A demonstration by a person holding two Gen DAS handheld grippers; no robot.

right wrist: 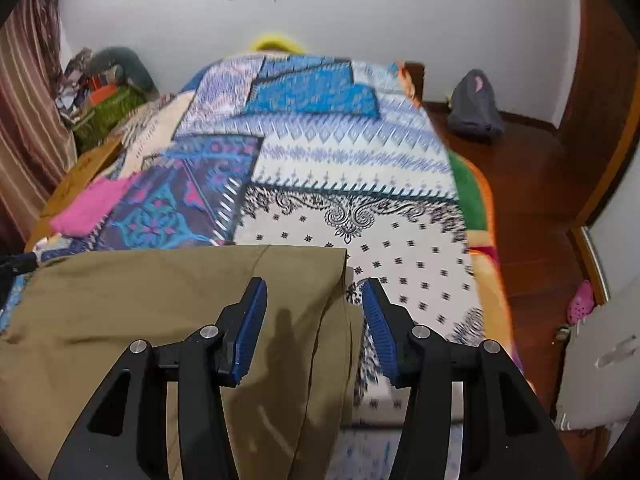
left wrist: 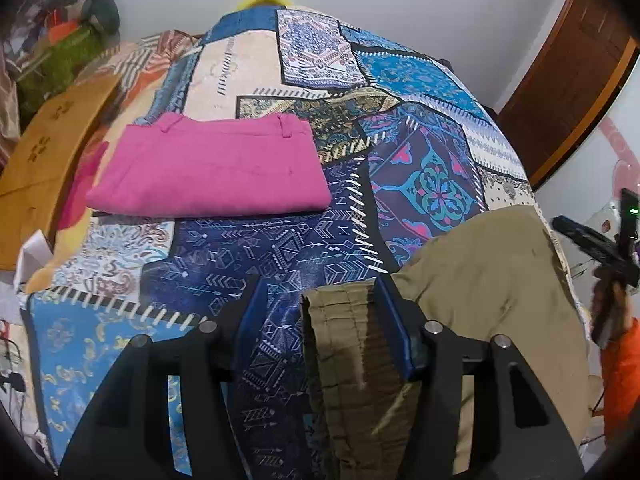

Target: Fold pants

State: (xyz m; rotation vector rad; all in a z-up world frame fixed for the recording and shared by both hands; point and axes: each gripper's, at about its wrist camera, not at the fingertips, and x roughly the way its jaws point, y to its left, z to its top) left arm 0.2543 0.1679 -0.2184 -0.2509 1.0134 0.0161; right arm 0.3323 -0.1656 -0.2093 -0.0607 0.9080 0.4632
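Observation:
Olive-khaki pants (left wrist: 480, 272) lie bunched at the near right of the patterned bedspread (left wrist: 280, 248). Their ribbed elastic waistband (left wrist: 344, 340) runs up between the fingers of my left gripper (left wrist: 319, 282) and rests against the right pad. The left pad stands apart from it, so the jaws are open. In the right wrist view the pants (right wrist: 160, 292) spread to the left. My right gripper (right wrist: 315, 282) is open astride their right edge, with one finger over the cloth and the other over the bedspread (right wrist: 360, 184). Folded pink pants (left wrist: 208, 168) (right wrist: 92, 204) lie farther back on the left.
A wooden side board (left wrist: 48, 160) borders the bed on the left, with a heap of clothes (left wrist: 72, 20) behind it. To the right are a wooden floor (right wrist: 540, 200), a grey bag (right wrist: 476, 104), a pink shoe (right wrist: 580, 304) and a brown door (left wrist: 572, 80). A person's orange sleeve (left wrist: 620, 360) shows.

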